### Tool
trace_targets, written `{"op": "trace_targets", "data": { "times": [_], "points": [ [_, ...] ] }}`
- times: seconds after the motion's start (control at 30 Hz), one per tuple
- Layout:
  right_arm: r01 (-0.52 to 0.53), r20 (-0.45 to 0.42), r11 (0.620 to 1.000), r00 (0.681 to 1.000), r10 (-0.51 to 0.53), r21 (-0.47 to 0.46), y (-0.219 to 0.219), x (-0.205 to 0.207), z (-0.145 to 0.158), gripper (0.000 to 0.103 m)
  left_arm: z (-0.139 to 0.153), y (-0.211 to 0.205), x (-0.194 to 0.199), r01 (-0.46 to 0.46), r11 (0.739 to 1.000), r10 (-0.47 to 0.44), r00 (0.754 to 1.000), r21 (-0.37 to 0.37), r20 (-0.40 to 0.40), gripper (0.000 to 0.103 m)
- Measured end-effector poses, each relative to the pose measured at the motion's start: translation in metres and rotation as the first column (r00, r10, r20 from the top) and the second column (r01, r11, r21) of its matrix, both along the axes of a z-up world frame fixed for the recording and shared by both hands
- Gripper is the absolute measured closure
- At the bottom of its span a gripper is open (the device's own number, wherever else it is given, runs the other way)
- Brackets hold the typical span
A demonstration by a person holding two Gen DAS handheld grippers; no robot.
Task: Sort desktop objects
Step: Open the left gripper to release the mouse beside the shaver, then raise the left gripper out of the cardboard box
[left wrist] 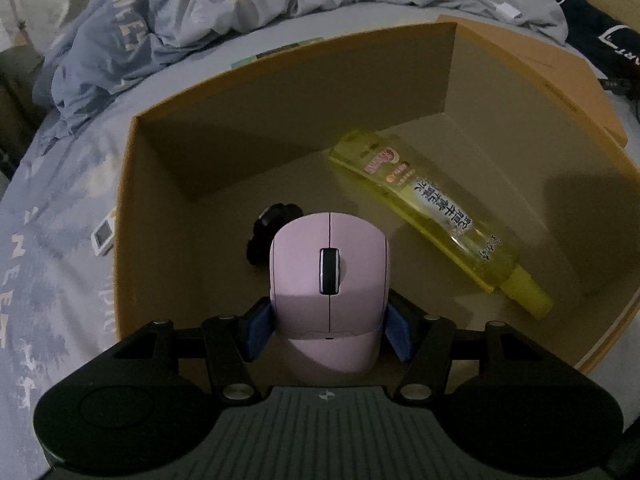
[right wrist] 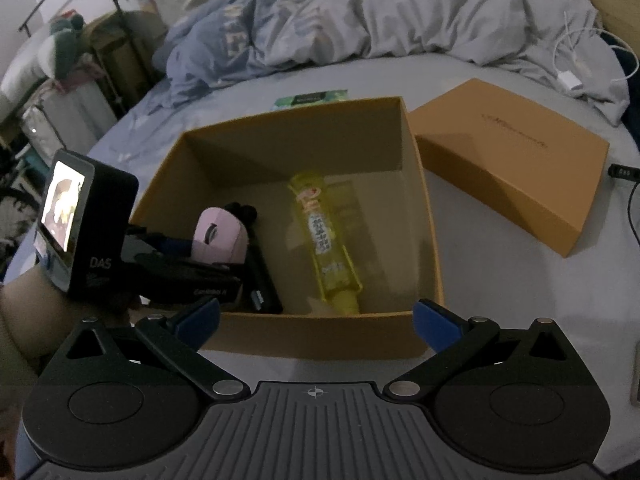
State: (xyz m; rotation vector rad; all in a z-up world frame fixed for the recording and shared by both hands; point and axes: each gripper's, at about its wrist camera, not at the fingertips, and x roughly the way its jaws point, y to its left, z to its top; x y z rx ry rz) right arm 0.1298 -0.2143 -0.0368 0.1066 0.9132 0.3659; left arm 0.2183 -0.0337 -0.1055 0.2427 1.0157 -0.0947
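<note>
My left gripper is shut on a pink computer mouse and holds it inside an open tan cardboard box, above its floor. A yellow bottle lies on the box floor to the right. A black object lies just beyond the mouse. In the right wrist view the box sits straight ahead with the bottle and the held mouse inside, the left gripper reaching in from the left. My right gripper is open and empty, just short of the box's near wall.
The box stands on a bed with a rumpled grey-blue duvet. The box lid lies to the right. A green packet lies behind the box. A small white item lies left of the box. A charger and cable lie far right.
</note>
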Motion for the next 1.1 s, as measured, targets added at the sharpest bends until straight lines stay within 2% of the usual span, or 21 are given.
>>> {"op": "trace_targets", "data": {
  "times": [0.03,0.07,0.47,0.73,0.9,1.03,1.07,1.1],
  "points": [
    [0.001,-0.001,1.000,1.000,-0.001,0.000,0.000,0.000,0.000,0.000,0.001,0.001,-0.001,0.000,1.000,0.000,1.000,0.003,0.011,0.035],
    [0.001,-0.001,1.000,1.000,-0.001,0.001,0.000,0.000,0.000,0.000,0.003,0.001,-0.003,-0.002,1.000,0.002,1.000,0.010,0.024,0.034],
    [0.011,0.019,1.000,1.000,-0.011,0.008,-0.003,-0.007,0.010,0.000,0.024,0.007,-0.005,-0.019,1.000,0.020,0.997,-0.010,0.080,0.032],
    [0.015,0.053,1.000,0.998,-0.015,0.005,-0.006,-0.016,0.025,0.000,0.046,0.010,-0.016,-0.007,0.999,0.013,0.987,-0.040,0.158,0.024],
    [0.029,0.073,1.000,0.997,-0.030,0.007,-0.009,-0.024,0.034,0.000,0.063,0.015,-0.029,-0.002,0.997,0.018,0.979,-0.075,0.202,0.022],
    [0.039,0.091,0.999,0.995,-0.039,0.004,-0.014,-0.031,0.041,0.000,0.077,0.020,-0.044,0.013,0.992,0.020,0.963,-0.122,0.269,0.022],
    [0.041,0.094,0.999,0.995,-0.041,0.003,-0.015,-0.032,0.042,0.000,0.081,0.021,-0.048,0.018,0.991,0.022,0.958,-0.136,0.286,0.020],
    [0.043,0.097,0.999,0.994,-0.043,0.003,-0.016,-0.034,0.043,0.000,0.084,0.023,-0.052,0.024,0.988,0.023,0.953,-0.150,0.303,0.014]
  ]
}}
